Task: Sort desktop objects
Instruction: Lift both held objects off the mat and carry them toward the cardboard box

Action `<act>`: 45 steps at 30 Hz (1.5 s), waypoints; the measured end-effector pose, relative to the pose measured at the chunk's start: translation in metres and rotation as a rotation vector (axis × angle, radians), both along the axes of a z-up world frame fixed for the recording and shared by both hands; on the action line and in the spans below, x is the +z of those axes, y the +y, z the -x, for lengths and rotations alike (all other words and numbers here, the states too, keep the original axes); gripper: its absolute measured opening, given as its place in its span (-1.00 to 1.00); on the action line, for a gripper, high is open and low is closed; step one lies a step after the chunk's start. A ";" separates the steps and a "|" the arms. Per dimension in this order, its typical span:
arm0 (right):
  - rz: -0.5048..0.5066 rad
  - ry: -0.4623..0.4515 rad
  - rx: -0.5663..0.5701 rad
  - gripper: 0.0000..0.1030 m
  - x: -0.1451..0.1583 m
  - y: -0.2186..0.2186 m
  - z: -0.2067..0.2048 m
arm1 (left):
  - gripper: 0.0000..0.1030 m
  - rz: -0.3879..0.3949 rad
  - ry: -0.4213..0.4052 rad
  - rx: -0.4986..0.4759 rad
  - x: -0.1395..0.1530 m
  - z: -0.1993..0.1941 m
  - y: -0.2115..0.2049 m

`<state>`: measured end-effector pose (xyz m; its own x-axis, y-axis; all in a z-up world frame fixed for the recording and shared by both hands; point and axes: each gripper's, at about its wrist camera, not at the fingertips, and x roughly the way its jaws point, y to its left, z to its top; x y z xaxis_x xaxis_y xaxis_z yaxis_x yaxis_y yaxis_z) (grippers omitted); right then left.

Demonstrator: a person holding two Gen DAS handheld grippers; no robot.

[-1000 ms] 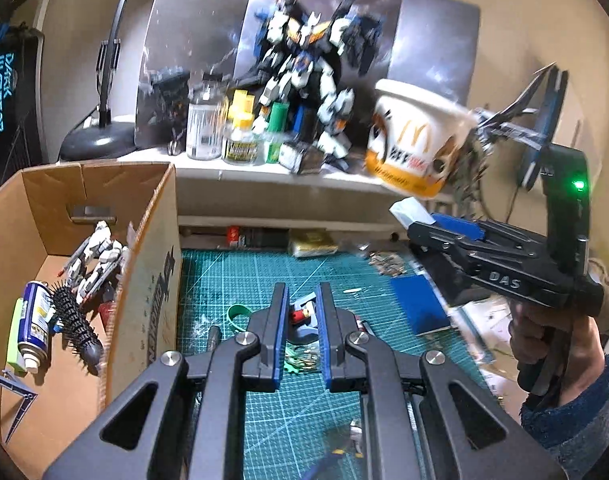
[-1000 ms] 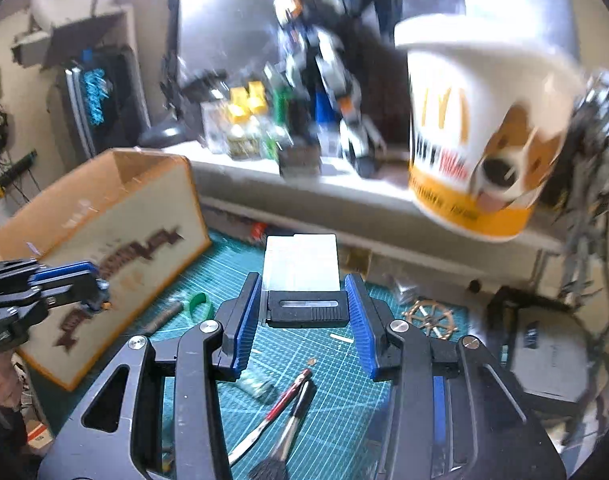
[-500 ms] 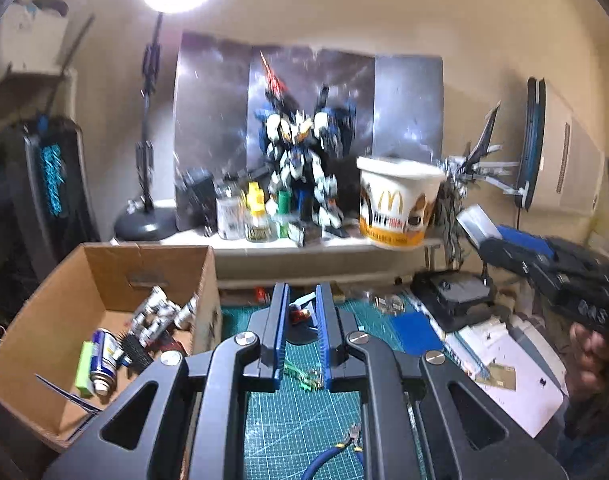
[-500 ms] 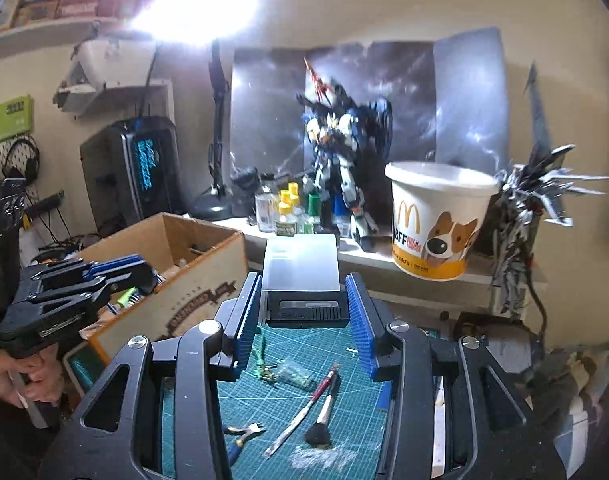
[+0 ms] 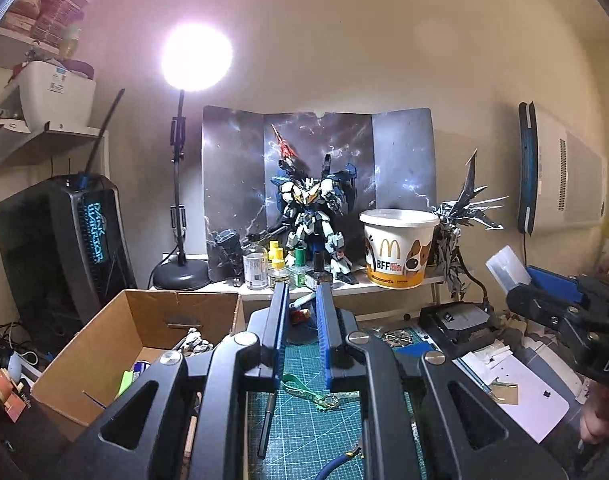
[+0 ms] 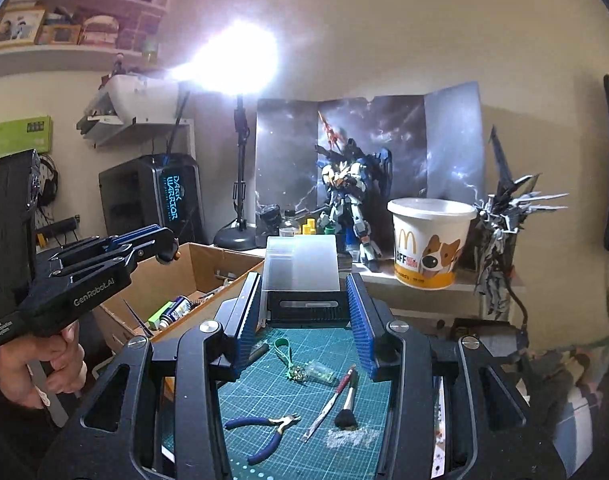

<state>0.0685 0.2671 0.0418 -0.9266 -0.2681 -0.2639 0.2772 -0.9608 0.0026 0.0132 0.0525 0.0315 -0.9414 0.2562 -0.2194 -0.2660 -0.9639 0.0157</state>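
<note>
Case: small box (image 6: 302, 280) with a frosted see-through lid and a black base, clamped between the fingers of the right claw (image 6: 304, 300), lid end pointing away from the wrist.
Case look: lid cloudy white, base dark with a slot on the near face; contents cannot be told.
Right claw: closed on the case, held high above the green cutting mat (image 6: 304, 420).
Left claw (image 5: 300, 332): fingers nearly together with a narrow gap, nothing between them; raised above the mat, the cardboard box (image 5: 116, 360) just to its left.
Cardboard box contents: a spray can, a green tube and grey model parts, seen below and left of the left claw.
On the mat, below the right claw: blue-handled pliers (image 6: 264, 428), a brush (image 6: 346, 408), a green strap with a charm (image 6: 288, 360).
Step in hand: likely carrying the case to its sorting place.
Advice: keep the grip steady on the black base, since the smooth lid may slip; keep the case level, lower it fully before letting go, and stay clear of the left claw.
Risk: bottles and models on the shelf ahead of both claws could be knocked.
</note>
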 end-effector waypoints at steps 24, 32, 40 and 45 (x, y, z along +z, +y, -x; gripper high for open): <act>0.024 -0.068 -0.031 -0.23 -0.024 0.007 0.002 | -0.74 0.018 -0.063 0.027 -0.023 0.004 -0.003; 0.018 -0.078 -0.029 -0.23 -0.026 0.007 0.004 | -0.74 0.022 -0.070 0.028 -0.024 0.005 -0.005; 0.013 -0.083 -0.019 -0.23 -0.026 0.003 0.005 | -0.74 0.025 -0.073 0.032 -0.024 0.005 -0.006; 0.012 -0.084 -0.009 -0.23 -0.026 0.000 0.007 | -0.74 0.027 -0.074 0.041 -0.024 0.006 -0.009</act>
<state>0.0614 0.2674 0.0153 -0.9036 -0.2631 -0.3380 0.2666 -0.9631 0.0369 0.0075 0.0434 0.0074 -0.9318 0.2106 -0.2955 -0.2274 -0.9735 0.0234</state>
